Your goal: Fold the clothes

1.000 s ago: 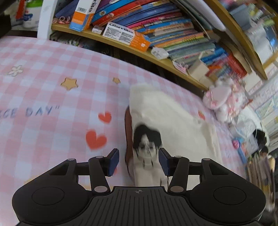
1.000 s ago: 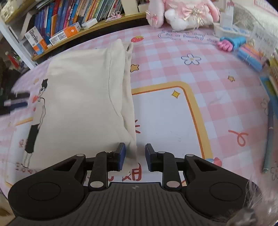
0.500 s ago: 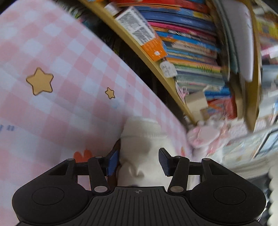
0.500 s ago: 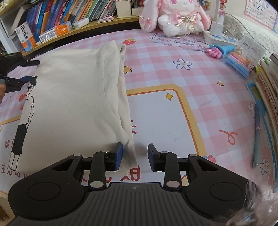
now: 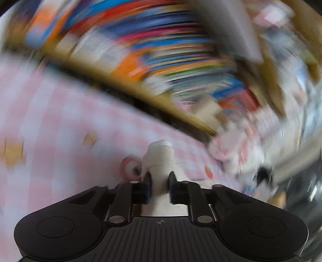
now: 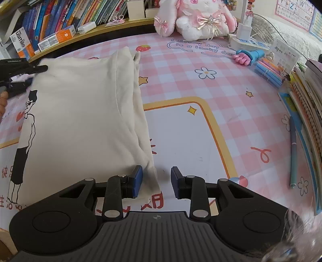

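A cream folded garment (image 6: 80, 112) with a black cartoon figure print lies on the pink checked mat (image 6: 201, 84). My left gripper (image 5: 160, 185) is shut on a bunched corner of the cream garment (image 5: 159, 159); that view is heavily blurred. The same gripper shows in the right wrist view (image 6: 18, 74) at the garment's far left corner. My right gripper (image 6: 156, 181) is open at the garment's near right corner, with the cloth edge lying between its jaws.
A shelf of books (image 6: 66, 18) runs along the back. A pink plush rabbit (image 6: 195, 18) sits at the back right. Pens (image 6: 292, 153), markers (image 6: 267, 70) and stacked notebooks (image 6: 310, 96) lie along the right side.
My left gripper has closed on the garment corner and is moving fast, blurring its view. My right gripper has opened slightly wider at the near corner.
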Motion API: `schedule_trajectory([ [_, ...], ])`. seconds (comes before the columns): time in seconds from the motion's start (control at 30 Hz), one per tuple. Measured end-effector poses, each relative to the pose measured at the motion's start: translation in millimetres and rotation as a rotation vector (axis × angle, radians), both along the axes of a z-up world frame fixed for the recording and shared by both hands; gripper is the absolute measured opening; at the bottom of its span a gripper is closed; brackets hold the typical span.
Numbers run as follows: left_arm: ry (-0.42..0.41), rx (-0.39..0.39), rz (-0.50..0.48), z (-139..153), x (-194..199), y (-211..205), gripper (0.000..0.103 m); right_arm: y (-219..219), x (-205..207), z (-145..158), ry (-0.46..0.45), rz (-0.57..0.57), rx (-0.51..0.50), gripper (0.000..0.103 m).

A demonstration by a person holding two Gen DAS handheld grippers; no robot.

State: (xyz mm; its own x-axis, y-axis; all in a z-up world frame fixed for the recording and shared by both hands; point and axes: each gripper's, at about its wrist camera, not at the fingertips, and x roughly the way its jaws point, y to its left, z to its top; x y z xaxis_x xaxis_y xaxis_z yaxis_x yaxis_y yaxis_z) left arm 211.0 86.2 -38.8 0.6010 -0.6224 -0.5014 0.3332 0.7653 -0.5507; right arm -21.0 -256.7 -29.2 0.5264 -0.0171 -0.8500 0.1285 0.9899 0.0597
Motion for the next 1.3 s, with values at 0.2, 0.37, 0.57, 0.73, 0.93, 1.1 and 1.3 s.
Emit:
schedule_trajectory([
  [0.2, 0.097, 0.183, 0.059, -11, 28, -13, 0.021, 0, 2, 0, 0.005, -0.004, 0.004, 0.028],
  [0.37, 0.218, 0.0, 0.155, -19, 31, 20, 0.048, 2, 4, 0, 0.011, 0.008, -0.001, 0.028],
  [0.57, 0.222, -0.003, 0.223, -11, -11, 44, 0.057, -3, 3, -1, 0.009, 0.015, 0.033, 0.028],
  [0.73, 0.245, 0.017, 0.173, -13, -65, 36, 0.057, -5, 3, -1, 0.006, 0.043, 0.052, 0.028],
  [0.93, 0.278, 0.045, 0.185, -16, -114, 24, 0.057, -14, 4, -2, 0.003, 0.075, 0.102, 0.028],
  [1.1, 0.29, 0.058, 0.225, -14, -139, 13, 0.055, -19, 3, -3, -0.01, 0.112, 0.13, 0.029],
  [1.3, 0.303, 0.059, 0.249, -15, -165, -10, 0.043, -26, 1, -5, -0.035, 0.156, 0.158, 0.029],
])
